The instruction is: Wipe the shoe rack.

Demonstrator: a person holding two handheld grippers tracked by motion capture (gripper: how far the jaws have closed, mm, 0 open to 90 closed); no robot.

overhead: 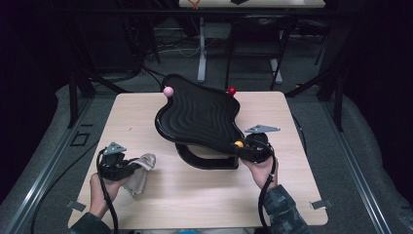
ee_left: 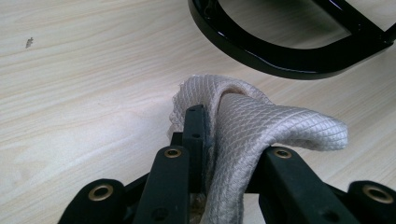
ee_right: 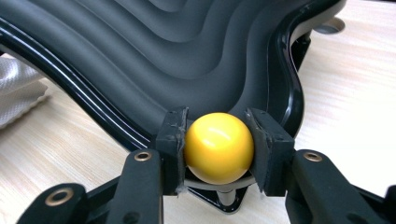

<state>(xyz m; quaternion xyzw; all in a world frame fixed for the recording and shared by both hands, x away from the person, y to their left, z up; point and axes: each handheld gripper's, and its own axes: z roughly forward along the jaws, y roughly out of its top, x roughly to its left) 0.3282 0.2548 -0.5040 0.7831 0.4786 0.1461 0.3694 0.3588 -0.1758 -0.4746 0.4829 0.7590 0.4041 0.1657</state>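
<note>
A person at a light wooden tabletop [overhead: 204, 195] works two hand-held grippers around a black wavy tray [overhead: 197, 114] that tilts on a curved black stand [overhead: 207, 158] at the centre of the high view. The right gripper [overhead: 242, 145], at the lower right of the tray, has its fingers [ee_right: 170, 140] clamped on a yellow ball knob [ee_right: 218, 147] at the tray's near corner; the right gripper view shows both pads pressed flat against the knob's sides, with the ribbed black surface rising behind it. A pink ball knob [overhead: 168, 91] and a red ball knob [overhead: 232, 90] sit on the tray's far corners, toward the top of the frame. At lower left of the high view, the left gripper [overhead: 137, 165] rests low over the tabletop, its fingers [ee_left: 194, 128] pinched together on a fold of white mesh cloth [ee_left: 252, 126]. The cloth drapes over the fingers and trails onto the wood, near the stand's base but apart from it.
</note>
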